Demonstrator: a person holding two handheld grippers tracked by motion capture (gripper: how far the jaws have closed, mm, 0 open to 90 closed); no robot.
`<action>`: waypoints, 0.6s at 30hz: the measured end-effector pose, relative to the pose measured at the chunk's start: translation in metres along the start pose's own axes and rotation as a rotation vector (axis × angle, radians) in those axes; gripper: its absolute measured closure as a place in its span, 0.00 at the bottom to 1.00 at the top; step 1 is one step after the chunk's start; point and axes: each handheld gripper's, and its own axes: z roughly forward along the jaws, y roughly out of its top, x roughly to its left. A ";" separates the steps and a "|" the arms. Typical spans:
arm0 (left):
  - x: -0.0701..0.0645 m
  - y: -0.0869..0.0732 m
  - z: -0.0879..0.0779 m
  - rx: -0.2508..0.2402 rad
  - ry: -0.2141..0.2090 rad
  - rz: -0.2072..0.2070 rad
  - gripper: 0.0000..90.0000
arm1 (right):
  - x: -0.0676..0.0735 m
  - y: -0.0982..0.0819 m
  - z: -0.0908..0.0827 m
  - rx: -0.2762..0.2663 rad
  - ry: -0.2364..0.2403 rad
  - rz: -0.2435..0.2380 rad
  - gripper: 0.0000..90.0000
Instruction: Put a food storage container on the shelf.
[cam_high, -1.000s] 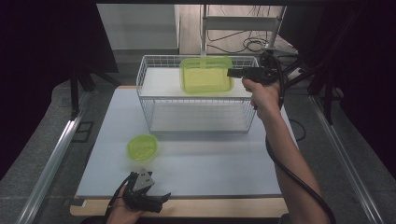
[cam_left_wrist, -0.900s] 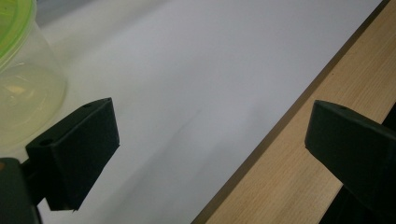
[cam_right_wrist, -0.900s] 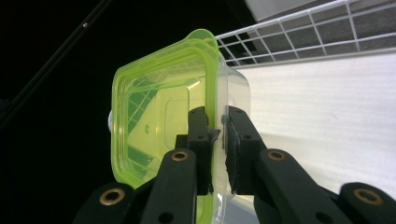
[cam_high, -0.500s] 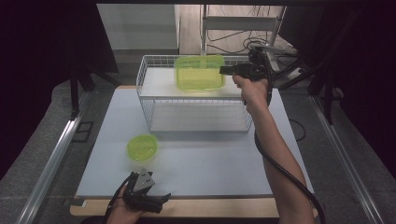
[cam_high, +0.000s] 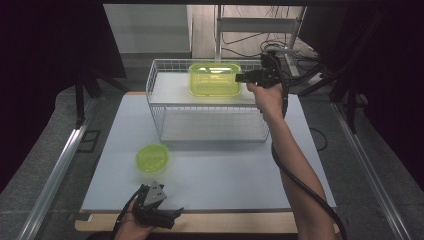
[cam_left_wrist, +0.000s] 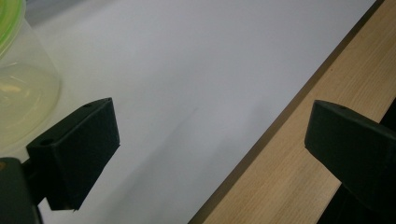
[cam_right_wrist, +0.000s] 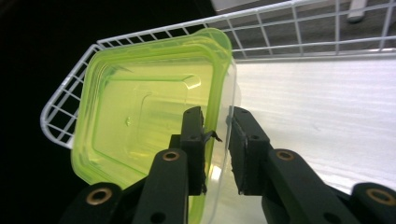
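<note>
1. right gripper (cam_high: 241, 78), held out at the far right of the table, has its black jaws either side of the right wall of the translucent lime-green rectangular plastic container (cam_high: 214, 79); in the right gripper view (cam_right_wrist: 215, 135) one jaw sits inside the tub and the other outside it.
2. those jaws have just been opening a little. a narrow gap shows between the pads and the clear wall, so the grip looks slackened rather than clamped, with the rim between the jaws.
3. the container sits on the white upper shelf of the white wire basket rack (cam_high: 155, 100) at the far middle of the table, toward the rack's right half, close to the far wire wall (cam_right_wrist: 289, 32).
4. my reading: gripping one thin side wall is the practical way to carry a wide tub with narrow jaws, and it lets the tub be lowered over the wire edge onto the shelf. the easing grip suggests it is being let go there.
5. left gripper (cam_high: 165, 218) rests at the near edge of the table, over the wooden border (cam_left_wrist: 299, 154), jaws spread wide with nothing between them; it seems parked out of the way.
6. a round lime-green plastic bowl (cam_high: 152, 157) stands on the white table sheet (cam_high: 225, 170), near left, just beyond the left gripper; in the left gripper view its clear side (cam_left_wrist: 23, 98) is beside one jaw, apart from it.
</note>
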 end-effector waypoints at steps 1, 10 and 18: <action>0.000 0.000 0.000 0.000 0.000 0.000 0.04 | 0.000 0.000 0.001 0.001 -0.012 -0.010 0.82; 0.000 0.000 0.001 0.008 -0.002 0.004 0.04 | 0.002 0.002 0.008 0.003 -0.071 -0.044 0.77; 0.000 0.000 0.001 0.012 -0.003 0.005 0.04 | 0.003 0.001 0.013 -0.002 -0.098 -0.066 0.68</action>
